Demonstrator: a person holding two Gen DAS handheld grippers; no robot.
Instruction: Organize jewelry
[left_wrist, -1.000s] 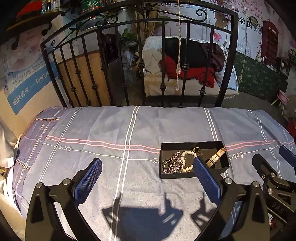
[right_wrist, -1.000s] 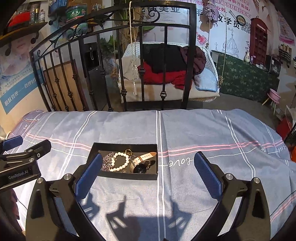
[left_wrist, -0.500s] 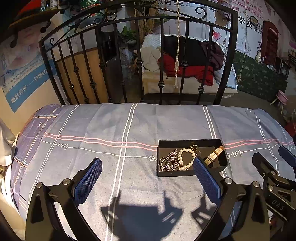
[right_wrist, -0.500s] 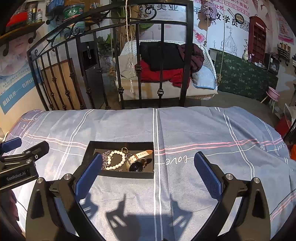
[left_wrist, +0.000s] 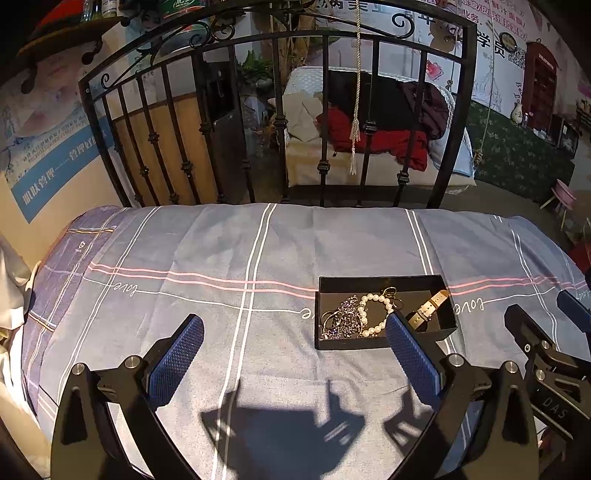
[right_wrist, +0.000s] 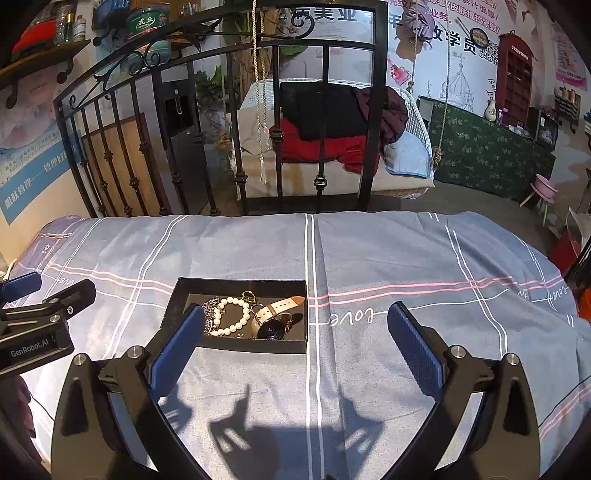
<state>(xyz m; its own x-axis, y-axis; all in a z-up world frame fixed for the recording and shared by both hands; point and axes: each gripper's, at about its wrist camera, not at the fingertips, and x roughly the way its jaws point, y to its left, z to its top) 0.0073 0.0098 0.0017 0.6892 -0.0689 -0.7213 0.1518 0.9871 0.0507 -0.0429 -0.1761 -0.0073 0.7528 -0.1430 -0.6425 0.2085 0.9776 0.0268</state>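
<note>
A shallow black jewelry box (left_wrist: 380, 282) (right_wrist: 236, 285) lies on the blue plaid bedsheet. It holds a white pearl bracelet (left_wrist: 371, 312) (right_wrist: 232, 319), a dark beaded piece (left_wrist: 341, 321), a gold trinket (right_wrist: 249, 296) and a watch with a beige strap (left_wrist: 430, 306) (right_wrist: 279, 314). My left gripper (left_wrist: 293, 334) is open and empty, above the sheet to the left of the box. My right gripper (right_wrist: 295, 323) is open and empty, just right of the box, its left finger (right_wrist: 177, 347) over the box's near corner.
The bedsheet (left_wrist: 221, 258) covers the bed. A black iron headboard (left_wrist: 280, 122) stands along the far edge. Behind it is a hanging seat with red and black clothes (right_wrist: 332, 125). The other gripper shows at each view's side (left_wrist: 546, 354) (right_wrist: 33, 325).
Both views have shifted slightly; the box sits a little lower and nearer in both. Both grippers stay open and empty.
</note>
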